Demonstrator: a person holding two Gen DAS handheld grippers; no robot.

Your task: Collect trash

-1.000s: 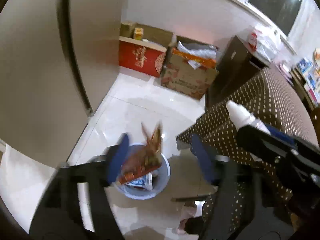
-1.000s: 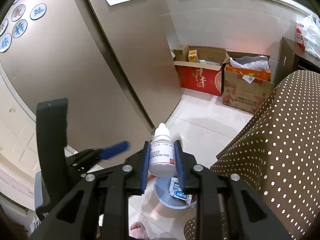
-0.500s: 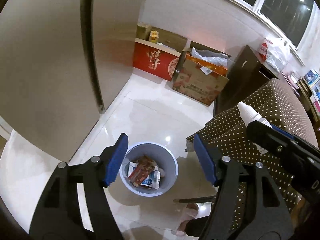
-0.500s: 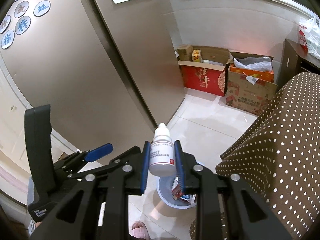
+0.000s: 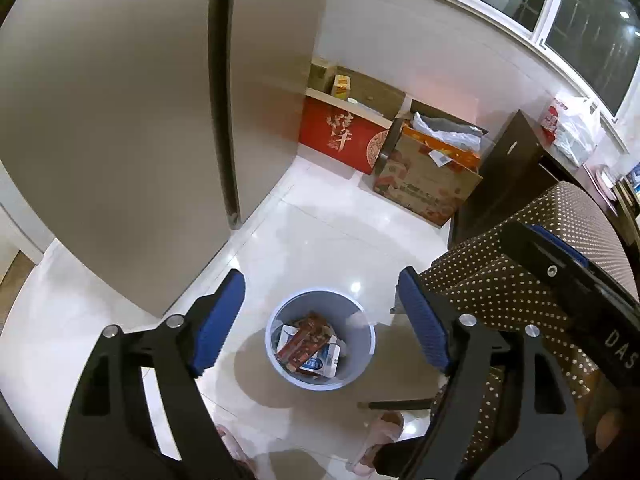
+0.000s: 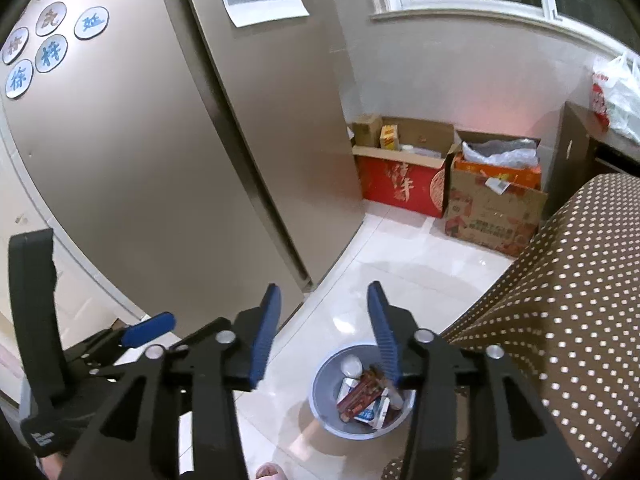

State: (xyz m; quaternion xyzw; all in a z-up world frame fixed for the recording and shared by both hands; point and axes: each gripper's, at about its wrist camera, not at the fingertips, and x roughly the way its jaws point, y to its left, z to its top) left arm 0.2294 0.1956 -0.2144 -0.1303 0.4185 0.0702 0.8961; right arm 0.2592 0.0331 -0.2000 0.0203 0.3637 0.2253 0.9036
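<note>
Tongs: left tongs (image 5: 320, 320) wide apart, empty; right tongs (image 6: 324, 336) just parted, nothing between.
Bottle: small white bottle (image 6: 351, 365) at bin's (image 6: 326, 410) 11 o'clock; light, rigid, slick; take by body.

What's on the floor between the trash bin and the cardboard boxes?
Nothing: only bare white floor tiles between the bin and boxes, in both wrist views.

Round grey-blue plastic bins (image 5: 362, 364): one
Open cardboard boxes by the wall: two, a red one (image 5: 340, 138) and a brown printed one (image 5: 424, 184)
Round character magnets (image 6: 91, 23) on the fridge door: six visible
White plastic bags (image 5: 576, 128): one
</note>
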